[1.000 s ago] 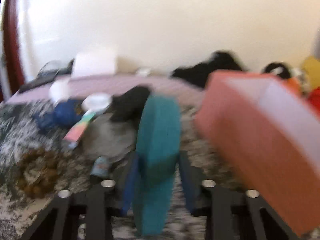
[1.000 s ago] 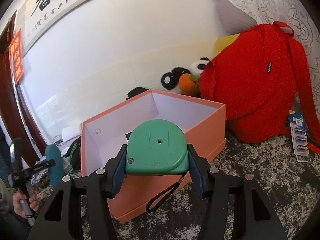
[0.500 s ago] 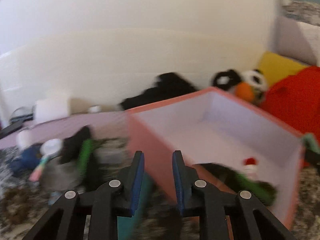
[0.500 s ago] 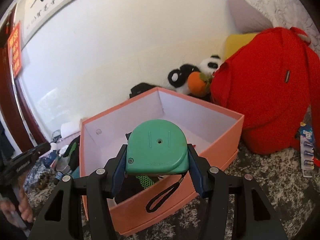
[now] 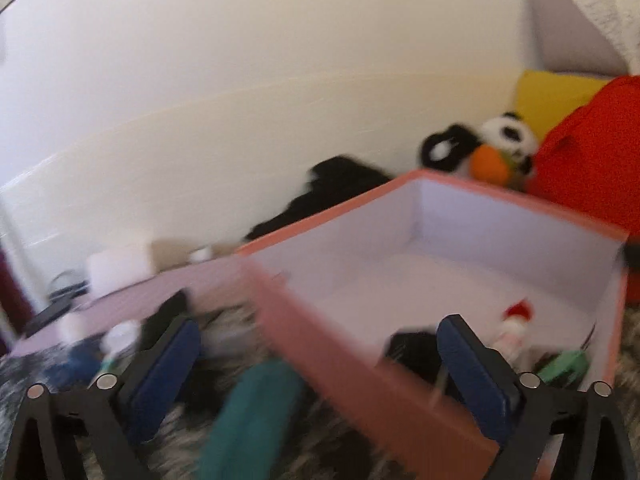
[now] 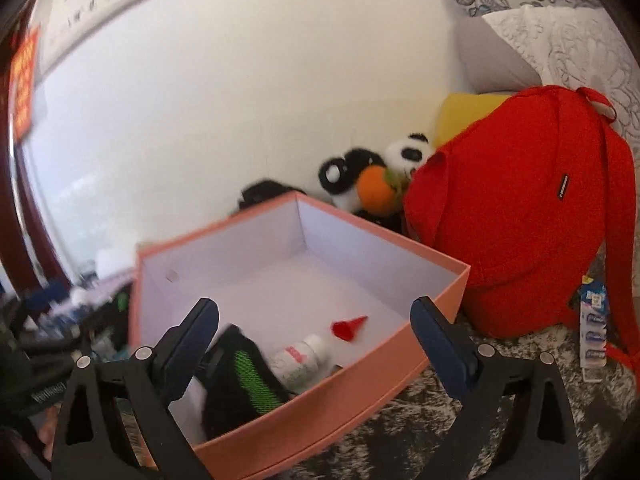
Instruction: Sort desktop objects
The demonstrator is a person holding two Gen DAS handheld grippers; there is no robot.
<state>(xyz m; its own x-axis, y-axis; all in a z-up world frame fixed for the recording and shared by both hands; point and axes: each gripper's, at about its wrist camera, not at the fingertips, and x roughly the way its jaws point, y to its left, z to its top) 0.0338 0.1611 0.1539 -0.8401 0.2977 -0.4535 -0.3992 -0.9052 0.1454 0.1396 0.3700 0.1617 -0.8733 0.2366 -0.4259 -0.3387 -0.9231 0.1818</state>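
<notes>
An open salmon-pink box (image 6: 424, 344) with a white inside stands on the mottled surface; it also shows in the left wrist view (image 5: 360, 368). In it lie a black and green item (image 6: 244, 380), a white bottle (image 6: 300, 360) and a red cone cap (image 6: 350, 328). A green tape measure (image 5: 564, 366) lies in the box's right part. My right gripper (image 6: 316, 348) is open and empty over the box's near wall. My left gripper (image 5: 316, 368) is open and empty; a teal object (image 5: 252, 420) lies below it, outside the box.
A red backpack (image 6: 516, 232) stands right of the box, with a panda plush (image 6: 372, 176) and yellow cushion (image 6: 460, 116) behind. A battery pack (image 6: 594, 320) lies at the right. Clutter and a white roll (image 5: 116, 268) lie left of the box.
My right gripper opened and the green tape measure left it; it now lies in the box. My left gripper opened wide, released the teal object and swung right toward the box.
</notes>
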